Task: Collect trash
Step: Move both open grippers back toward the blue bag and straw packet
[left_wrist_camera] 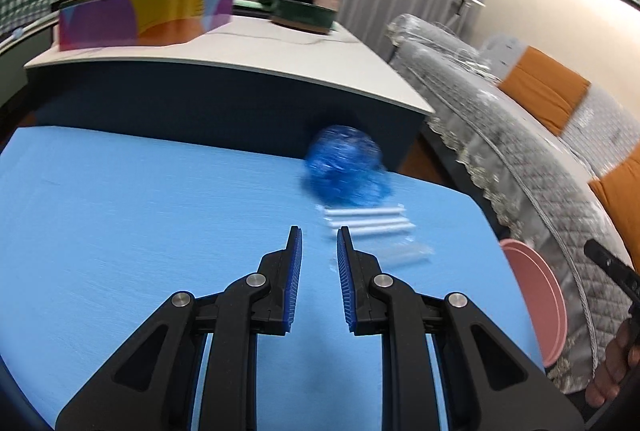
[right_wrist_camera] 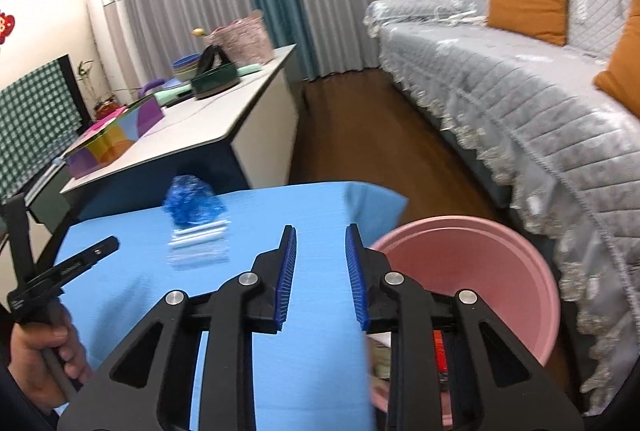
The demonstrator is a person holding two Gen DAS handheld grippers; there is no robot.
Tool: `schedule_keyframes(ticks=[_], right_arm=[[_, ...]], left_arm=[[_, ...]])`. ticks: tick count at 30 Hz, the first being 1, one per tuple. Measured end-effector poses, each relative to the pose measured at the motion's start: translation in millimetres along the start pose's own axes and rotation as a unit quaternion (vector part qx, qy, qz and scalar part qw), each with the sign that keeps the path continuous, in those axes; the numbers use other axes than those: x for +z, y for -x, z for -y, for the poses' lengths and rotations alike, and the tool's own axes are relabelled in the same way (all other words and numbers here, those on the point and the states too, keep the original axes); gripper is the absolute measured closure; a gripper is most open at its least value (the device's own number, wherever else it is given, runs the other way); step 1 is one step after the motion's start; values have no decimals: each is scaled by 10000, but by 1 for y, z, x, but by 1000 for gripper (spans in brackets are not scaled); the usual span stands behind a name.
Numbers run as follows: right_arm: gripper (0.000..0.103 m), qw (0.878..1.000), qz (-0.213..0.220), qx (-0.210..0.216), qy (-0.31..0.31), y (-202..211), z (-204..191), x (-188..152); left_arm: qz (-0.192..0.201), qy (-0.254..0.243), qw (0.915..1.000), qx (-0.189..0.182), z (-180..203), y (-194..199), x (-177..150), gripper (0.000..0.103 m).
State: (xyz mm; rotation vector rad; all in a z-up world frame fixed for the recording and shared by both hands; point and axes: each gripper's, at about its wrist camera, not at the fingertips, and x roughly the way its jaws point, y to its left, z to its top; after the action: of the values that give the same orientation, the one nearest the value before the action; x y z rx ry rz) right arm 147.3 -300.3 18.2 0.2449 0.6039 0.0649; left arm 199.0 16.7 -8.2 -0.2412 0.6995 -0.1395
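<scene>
Left wrist view: the left gripper (left_wrist_camera: 319, 235) hangs over the blue desk (left_wrist_camera: 140, 211), fingers spread and empty; a crumpled blue wrapper (left_wrist_camera: 344, 167) and clear packet of white sticks (left_wrist_camera: 368, 223) lie center-right. Right wrist view: the right gripper (right_wrist_camera: 321, 234), fingers spread, empty, beside the pink bin (right_wrist_camera: 500, 263) at lower right.
</scene>
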Motion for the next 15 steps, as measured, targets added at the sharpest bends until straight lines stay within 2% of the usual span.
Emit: schedule_keyframes(ticks=[7, 15], right_arm=[[74, 9981, -306, 525, 121, -54, -46, -2], [47, 9909, -990, 914, 10, -121, -76, -11]], left_arm=[[161, 7, 9996, 235, -20, -9, 15, 85], [323, -439, 9979, 357, -25, -15, 35, 84]])
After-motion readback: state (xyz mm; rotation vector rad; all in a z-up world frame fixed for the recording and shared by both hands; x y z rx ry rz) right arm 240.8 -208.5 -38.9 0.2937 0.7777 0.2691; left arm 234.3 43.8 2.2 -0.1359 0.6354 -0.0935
